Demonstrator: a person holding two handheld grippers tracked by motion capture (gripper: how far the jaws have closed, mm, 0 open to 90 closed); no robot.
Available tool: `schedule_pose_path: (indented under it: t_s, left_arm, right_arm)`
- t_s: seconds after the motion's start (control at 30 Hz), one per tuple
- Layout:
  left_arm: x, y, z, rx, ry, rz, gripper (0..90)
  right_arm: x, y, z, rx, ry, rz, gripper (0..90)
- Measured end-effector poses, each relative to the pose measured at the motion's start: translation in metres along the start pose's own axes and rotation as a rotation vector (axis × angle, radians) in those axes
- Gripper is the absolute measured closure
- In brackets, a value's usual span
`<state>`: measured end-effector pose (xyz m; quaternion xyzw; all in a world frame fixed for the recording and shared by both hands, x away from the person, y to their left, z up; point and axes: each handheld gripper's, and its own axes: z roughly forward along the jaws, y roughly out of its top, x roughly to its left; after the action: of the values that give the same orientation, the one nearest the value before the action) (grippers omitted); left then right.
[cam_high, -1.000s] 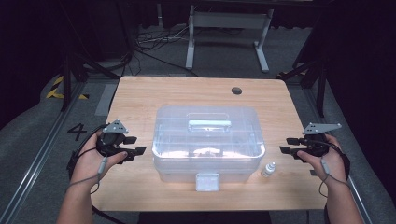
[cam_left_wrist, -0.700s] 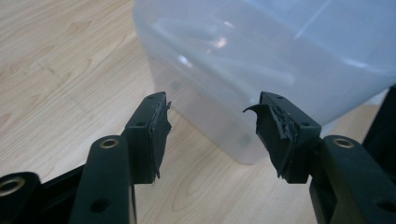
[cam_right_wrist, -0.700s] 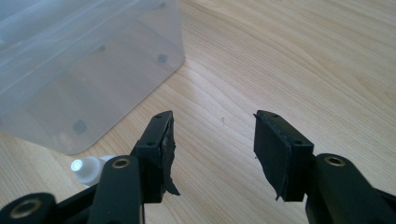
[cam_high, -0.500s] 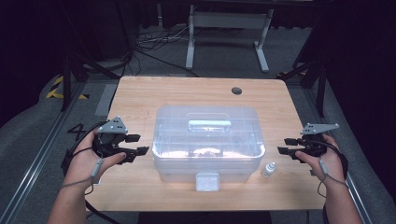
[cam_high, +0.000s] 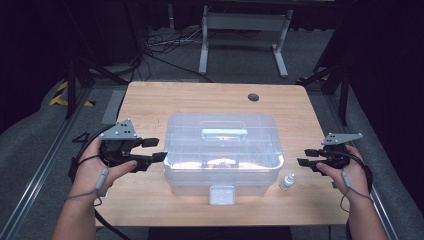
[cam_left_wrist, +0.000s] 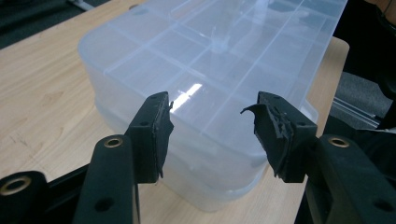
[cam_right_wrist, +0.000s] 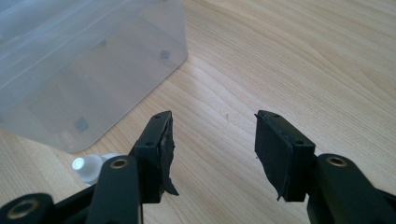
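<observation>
High view: a clear plastic box (cam_high: 222, 150) sits mid-table, lid shut, between 2 hands. The left gripper (cam_high: 154, 150) hovers just beside its left end, jaws wide and empty, having just narrowed slightly. The right gripper (cam_high: 306, 157) waits apart, wide and empty, near a small bottle (cam_high: 287, 181). Next, I'd guess, both close in on the box.

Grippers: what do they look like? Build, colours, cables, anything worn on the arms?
Both are black two-jaw tools. The left gripper and right gripper each carry a grey three-cornered plate with small holes on top. The jaws are flat black bars with brass-ringed bolt holes; their dark pads look frayed at the edges. A grey cable trails down each hand, and a black one loops off the left. Forearms are bare, no sleeves.
</observation>
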<state>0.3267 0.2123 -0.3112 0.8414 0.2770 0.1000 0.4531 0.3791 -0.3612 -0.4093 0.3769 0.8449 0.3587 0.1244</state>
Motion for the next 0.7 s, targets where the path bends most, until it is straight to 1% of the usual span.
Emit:
schedule_pose_path:
  t_s: [0.07, 0.13, 0.17, 0.33, 0.4, 0.47, 0.6, 0.67, 0.7]
  left_arm:
    - [0.0, 0.002, 0.002, -0.001, -0.001, 0.003, 46.5]
    - [-0.001, 0.007, 0.006, -0.004, -0.006, 0.016, 46.3]
    - [-0.002, 0.011, 0.01, -0.002, -0.012, 0.024, 46.1]
    - [-0.004, 0.021, 0.019, -0.008, -0.03, 0.039, 45.7]
    - [-0.004, 0.025, 0.023, -0.013, -0.031, 0.039, 45.8]
    - [-0.003, 0.03, 0.028, -0.011, -0.034, 0.048, 45.4]
    - [-0.004, 0.037, 0.039, -0.018, -0.05, 0.061, 44.4]
    - [-0.004, 0.039, 0.044, -0.024, -0.059, 0.057, 44.1]
    - [-0.004, 0.039, 0.044, -0.024, -0.059, 0.057, 44.1]
  right_arm:
    - [0.0, -0.001, -0.001, 0.002, -0.004, 0.002, 48.2]
    - [0.0, -0.002, -0.001, 0.001, -0.004, 0.003, 48.1]
    - [0.001, -0.003, -0.002, 0.004, -0.006, 0.006, 48.1]
    - [0.002, -0.006, -0.004, 0.006, -0.012, 0.009, 48.0]
    - [0.002, -0.008, -0.005, 0.006, -0.014, 0.012, 47.9]
    - [0.003, -0.01, -0.006, 0.006, -0.016, 0.013, 47.8]
    - [0.005, -0.013, -0.009, 0.006, -0.023, 0.018, 47.7]
    - [0.005, -0.015, -0.011, 0.005, -0.026, 0.02, 47.6]
    - [0.006, -0.015, -0.011, 0.006, -0.027, 0.022, 47.6]
